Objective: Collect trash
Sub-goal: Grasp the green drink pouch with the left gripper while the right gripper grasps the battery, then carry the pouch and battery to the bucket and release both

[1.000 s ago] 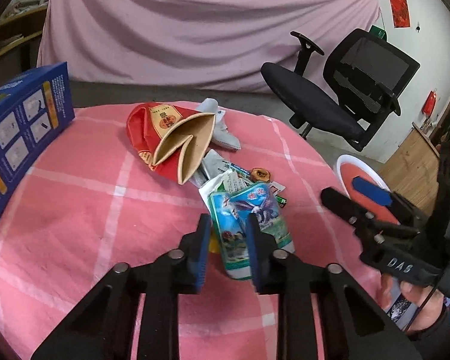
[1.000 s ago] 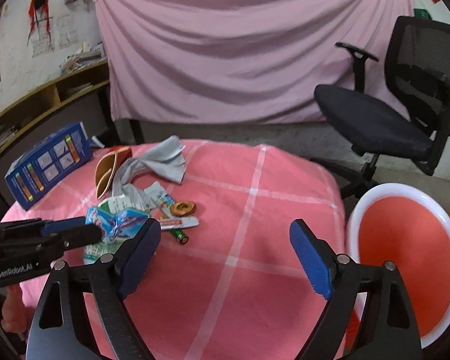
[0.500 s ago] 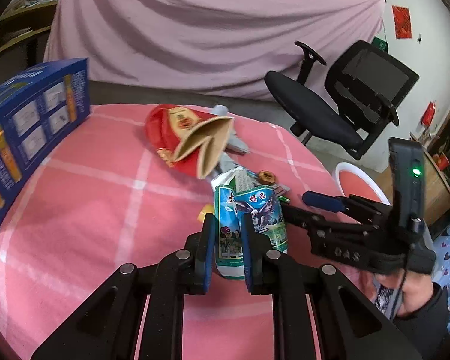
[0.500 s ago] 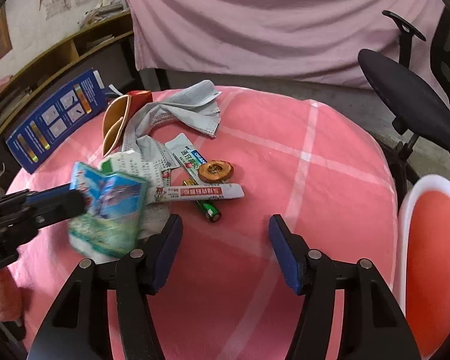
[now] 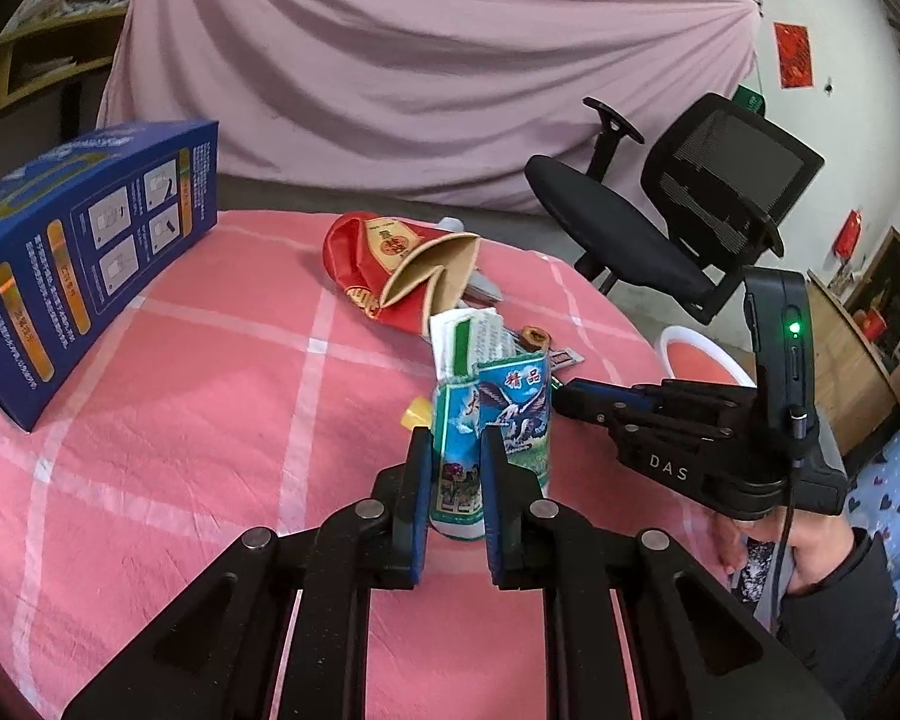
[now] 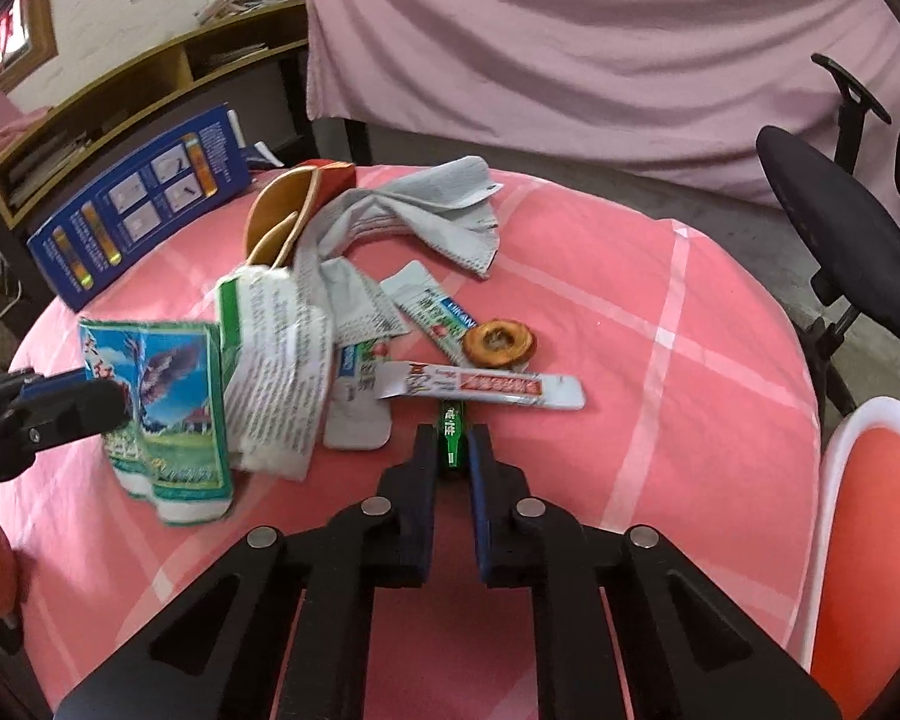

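Observation:
My left gripper (image 5: pixel 455 468) is shut on a blue-green eagle-print packet (image 5: pixel 492 426) and holds it upright above the pink tablecloth; the packet also shows in the right wrist view (image 6: pixel 162 402). My right gripper (image 6: pixel 451 450) is shut on a small green battery (image 6: pixel 452 432) lying on the cloth. Beyond it lie a white sachet (image 6: pixel 486 390), a brown ring-shaped biscuit (image 6: pixel 499 343), more sachets (image 6: pixel 432 306), a printed paper wrapper (image 6: pixel 276 360), a grey cloth (image 6: pixel 414 216) and a red-and-tan pouch (image 5: pixel 402 270).
A blue box (image 5: pixel 84 264) stands at the table's left. A red bin with a white rim (image 6: pixel 870 540) sits off the table's right edge. A black office chair (image 5: pixel 678 222) stands behind. Wooden shelves (image 6: pixel 120 96) lie far left.
My left gripper closed on the eagle packet and lifted it upright. My right gripper moved down and forward to the battery and closed on it.

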`<state>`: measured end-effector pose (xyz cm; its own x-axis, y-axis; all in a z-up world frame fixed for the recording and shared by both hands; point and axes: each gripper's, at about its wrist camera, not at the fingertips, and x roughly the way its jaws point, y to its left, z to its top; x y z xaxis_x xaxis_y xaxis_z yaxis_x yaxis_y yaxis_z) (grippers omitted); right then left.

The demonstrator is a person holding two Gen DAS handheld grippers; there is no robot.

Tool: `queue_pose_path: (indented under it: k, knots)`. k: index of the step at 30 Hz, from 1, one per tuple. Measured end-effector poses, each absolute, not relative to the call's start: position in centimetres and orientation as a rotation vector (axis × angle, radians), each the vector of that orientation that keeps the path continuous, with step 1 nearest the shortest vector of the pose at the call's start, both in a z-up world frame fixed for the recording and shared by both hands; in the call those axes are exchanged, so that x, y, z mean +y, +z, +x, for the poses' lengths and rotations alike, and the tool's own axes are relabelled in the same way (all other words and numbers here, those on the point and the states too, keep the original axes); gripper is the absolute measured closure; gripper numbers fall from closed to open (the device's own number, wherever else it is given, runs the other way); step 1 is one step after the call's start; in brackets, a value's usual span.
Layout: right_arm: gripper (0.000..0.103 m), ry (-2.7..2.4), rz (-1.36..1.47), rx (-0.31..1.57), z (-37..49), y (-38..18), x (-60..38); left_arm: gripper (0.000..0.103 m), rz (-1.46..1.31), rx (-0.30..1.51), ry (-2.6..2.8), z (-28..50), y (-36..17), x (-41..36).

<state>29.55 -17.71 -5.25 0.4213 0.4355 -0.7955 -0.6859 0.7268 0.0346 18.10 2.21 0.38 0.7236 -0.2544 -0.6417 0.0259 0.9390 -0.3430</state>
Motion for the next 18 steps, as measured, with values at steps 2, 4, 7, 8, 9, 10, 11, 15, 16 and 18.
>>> queue_pose_path:
  k: [2, 4, 7, 8, 9, 10, 11, 15, 16, 18]
  knots:
    - [0.095, 0.726, -0.317, 0.880, 28.8, -5.0, -18.1, 0.091, -0.299, 0.742, -0.160, 17.6, 0.5, 2.0]
    - [0.095, 0.736, -0.309, 0.871, 28.1, -4.7, -18.6, 0.092, -0.276, 0.737, -0.156, 17.4, 0.6, 1.4]
    - [0.095, 0.747, -0.294, 0.835, 27.0, -3.9, -19.4, 0.092, -0.249, 0.725, -0.154, 17.0, 0.6, 0.9]
    - [0.095, 0.749, -0.290, 0.826, 26.6, -3.7, -19.4, 0.093, -0.246, 0.721, -0.155, 16.8, 0.5, 0.7]
    - [0.095, 0.753, -0.284, 0.810, 26.1, -3.4, -19.7, 0.093, -0.242, 0.716, -0.154, 16.6, 0.5, 0.4]
    - [0.095, 0.759, -0.280, 0.795, 25.6, -3.2, -19.8, 0.094, -0.235, 0.709, -0.151, 16.4, 0.5, 0.2]
    - [0.095, 0.764, -0.277, 0.781, 25.2, -3.0, -19.9, 0.094, -0.223, 0.699, -0.145, 16.2, 0.5, -0.2]
    - [0.095, 0.785, -0.266, 0.716, 23.8, -2.0, -20.0, 0.094, -0.166, 0.653, -0.112, 15.4, 0.6, -1.9]
    - [0.095, 0.786, -0.261, 0.693, 23.5, -1.8, -20.1, 0.094, -0.151, 0.638, -0.105, 15.2, 0.7, -2.3]
    - [0.095, 0.779, -0.248, 0.659, 23.2, -1.3, -20.4, 0.094, -0.124, 0.604, -0.096, 14.8, 0.9, -2.9]
